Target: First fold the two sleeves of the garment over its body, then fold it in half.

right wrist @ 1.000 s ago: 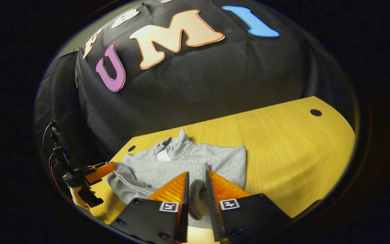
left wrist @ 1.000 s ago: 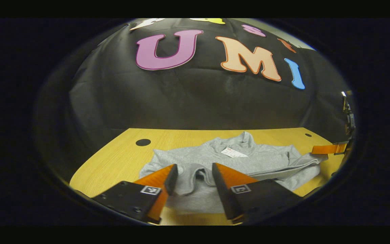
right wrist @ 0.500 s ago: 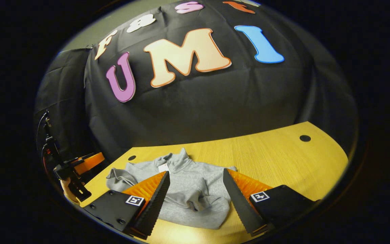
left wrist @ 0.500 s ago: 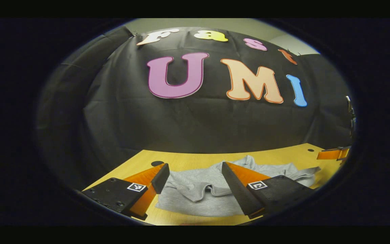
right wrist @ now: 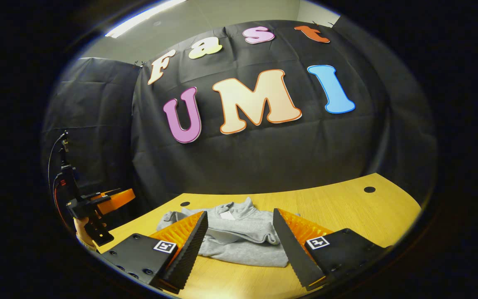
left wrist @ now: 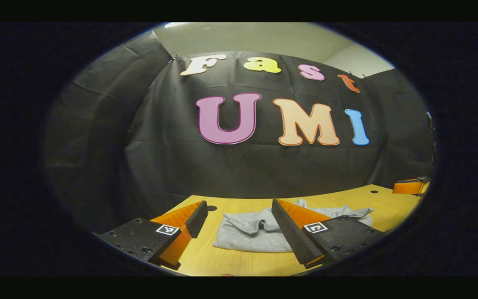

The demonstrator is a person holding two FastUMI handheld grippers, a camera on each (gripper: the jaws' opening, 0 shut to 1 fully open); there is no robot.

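Both hand-held grippers — left (left wrist: 239, 220), right (right wrist: 239, 232) — sat released and clear of the folded garment (right wrist: 239, 241) lower-centre on the desk (right wrist: 347, 207), fold apparently finished.

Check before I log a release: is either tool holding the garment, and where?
Nothing is held. Left tool and right tool are open, apart from the garment on the table.

Grey garment (right wrist: 239, 238) lies folded and rumpled on the table, collar toward the booth wall.
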